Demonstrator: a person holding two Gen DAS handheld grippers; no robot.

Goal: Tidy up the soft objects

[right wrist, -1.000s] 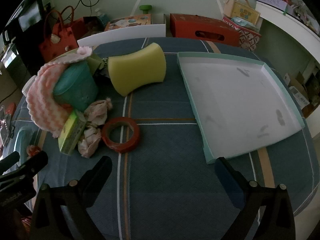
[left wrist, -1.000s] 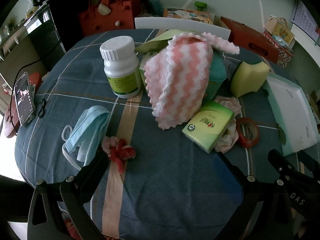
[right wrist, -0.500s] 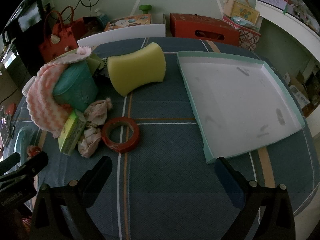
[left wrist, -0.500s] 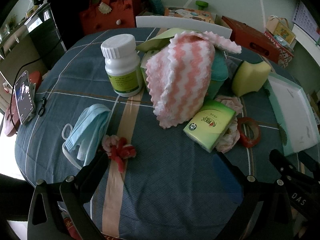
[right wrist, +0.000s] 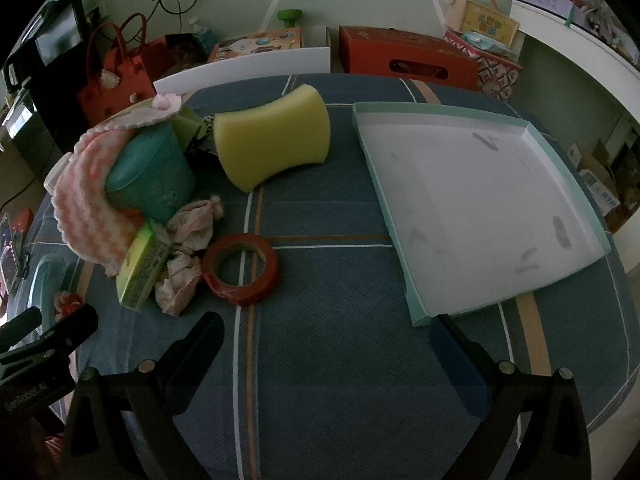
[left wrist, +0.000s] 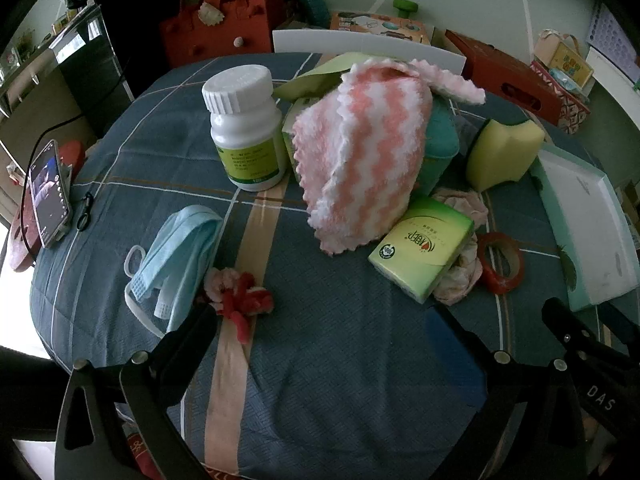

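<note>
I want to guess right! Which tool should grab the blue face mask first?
Probably the left tool. The blue face mask lies just beyond its open fingers. From the right tool, also open, the mask sits far off at the picture's left edge, past the green tissue pack.

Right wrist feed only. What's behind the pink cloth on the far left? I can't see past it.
Observer: A white pill bottle, upright with its cap on, stands next to the pink-and-white cloth.
Operator: Any soft items near the left tongs?
Observer: A blue face mask lies flat just ahead of the left tongs.
Operator: Anything else there?
Observer: A red-and-pink scrunchie lies beside the mask, close to the left finger.
Operator: Left tongs holding anything?
Observer: No, they are open and empty.
</note>
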